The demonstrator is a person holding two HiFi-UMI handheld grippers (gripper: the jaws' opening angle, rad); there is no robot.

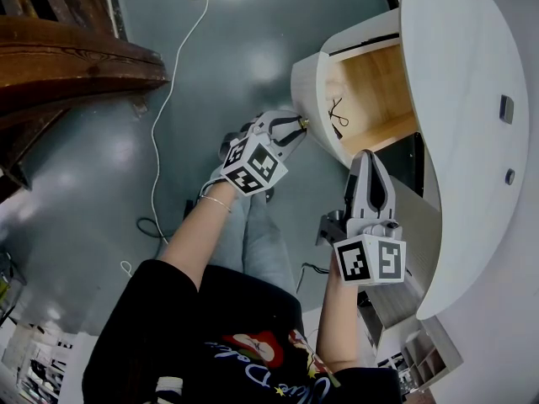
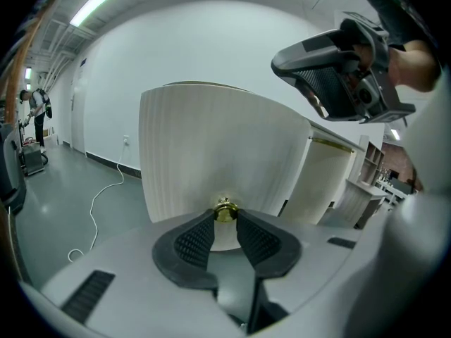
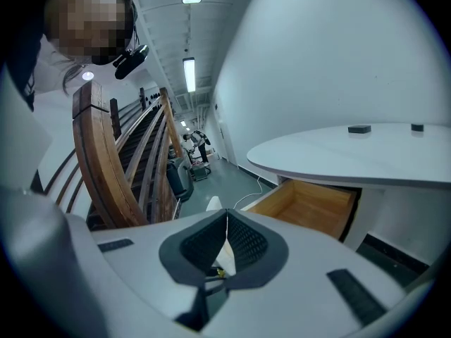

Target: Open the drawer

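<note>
The drawer [image 1: 375, 78] stands open, drawn out from under the edge of the white desk top [image 1: 472, 99], its pale wooden inside showing. Its white ribbed front panel [image 2: 211, 160] faces the person, and a small brass knob [image 2: 225, 210] sits low on the middle of that panel. The left gripper [image 2: 225, 221] has its two black ribbed jaws closed on this knob, one pad on each side of it; in the head view the same gripper [image 1: 295, 126] reaches the panel's lower edge from the left. A thin black item [image 1: 337, 116] lies inside the drawer, close behind the front panel; I cannot tell what it is.

The right gripper [image 1: 366, 154] is held off the drawer, just beside its near side wall, pointing towards the desk. In its own view its jaws [image 3: 227, 220] are pressed together at the tips with nothing clamped between them, and the open drawer [image 3: 310, 206] shows beyond them under the rim of the desk top.

Two small dark pieces [image 1: 506, 108] rest on the desk top towards its far edge. A white cable [image 1: 168, 99] trails over the grey floor [image 1: 244, 40], and a dark wooden stair rail [image 1: 67, 49] fills the upper left corner of the head view
</note>
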